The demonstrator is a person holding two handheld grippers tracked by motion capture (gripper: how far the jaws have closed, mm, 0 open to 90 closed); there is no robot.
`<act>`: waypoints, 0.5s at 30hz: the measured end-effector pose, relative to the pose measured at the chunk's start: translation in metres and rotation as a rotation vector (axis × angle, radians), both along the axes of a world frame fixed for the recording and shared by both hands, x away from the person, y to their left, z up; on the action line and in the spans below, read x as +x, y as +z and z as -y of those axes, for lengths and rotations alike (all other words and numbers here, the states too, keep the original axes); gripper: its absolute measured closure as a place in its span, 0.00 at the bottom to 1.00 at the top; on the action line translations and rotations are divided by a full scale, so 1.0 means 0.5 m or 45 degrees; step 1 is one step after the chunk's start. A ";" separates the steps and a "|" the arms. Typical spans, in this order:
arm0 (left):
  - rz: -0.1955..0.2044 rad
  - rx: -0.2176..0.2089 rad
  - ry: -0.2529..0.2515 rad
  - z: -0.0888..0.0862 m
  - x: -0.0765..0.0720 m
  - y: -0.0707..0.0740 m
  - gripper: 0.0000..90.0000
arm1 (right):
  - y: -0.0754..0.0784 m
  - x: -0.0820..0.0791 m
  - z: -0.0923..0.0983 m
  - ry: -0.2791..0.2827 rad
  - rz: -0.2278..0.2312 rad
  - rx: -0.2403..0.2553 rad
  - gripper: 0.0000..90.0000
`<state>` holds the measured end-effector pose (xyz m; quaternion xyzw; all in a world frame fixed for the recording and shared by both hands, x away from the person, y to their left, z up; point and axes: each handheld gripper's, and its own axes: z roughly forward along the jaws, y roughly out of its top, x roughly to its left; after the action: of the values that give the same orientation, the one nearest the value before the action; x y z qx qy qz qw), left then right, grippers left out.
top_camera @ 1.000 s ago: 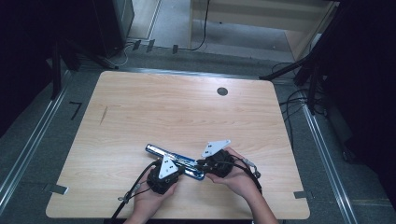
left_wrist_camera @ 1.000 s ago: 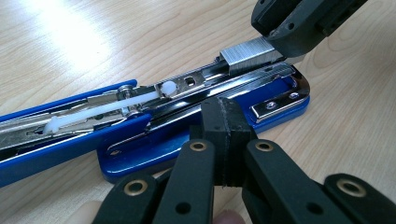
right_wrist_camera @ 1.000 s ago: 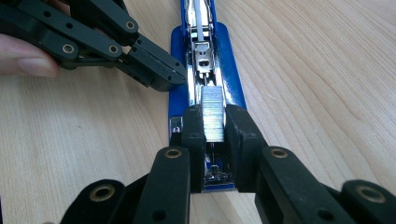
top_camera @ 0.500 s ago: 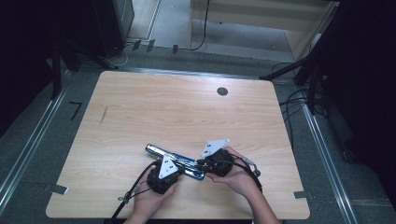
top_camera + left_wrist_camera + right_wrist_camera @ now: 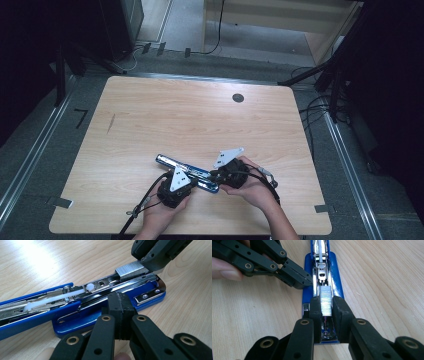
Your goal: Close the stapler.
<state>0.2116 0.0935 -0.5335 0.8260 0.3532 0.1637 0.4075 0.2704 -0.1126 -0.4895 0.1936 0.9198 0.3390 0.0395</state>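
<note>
Right tool is closed narrow on a strip of staples, seated in the open blue stapler's channel. Left tool is fully closed, empty, tips pressing the stapler base. Stapler lies on the worktop at 6 o'clock, near the front edge.

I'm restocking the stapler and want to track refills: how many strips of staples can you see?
1. One staple strip sits in the open blue stapler, pinched by the right claw over the metal channel. More staples may be hidden inside the channel.
</note>
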 end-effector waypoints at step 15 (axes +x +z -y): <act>-0.001 -0.001 0.002 0.000 0.000 0.000 1.00 | -0.003 0.002 0.000 -0.021 -0.021 0.002 0.88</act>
<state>0.2115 0.0934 -0.5336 0.8256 0.3541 0.1637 0.4077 0.2716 -0.1126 -0.4910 0.2041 0.9182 0.3378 0.0347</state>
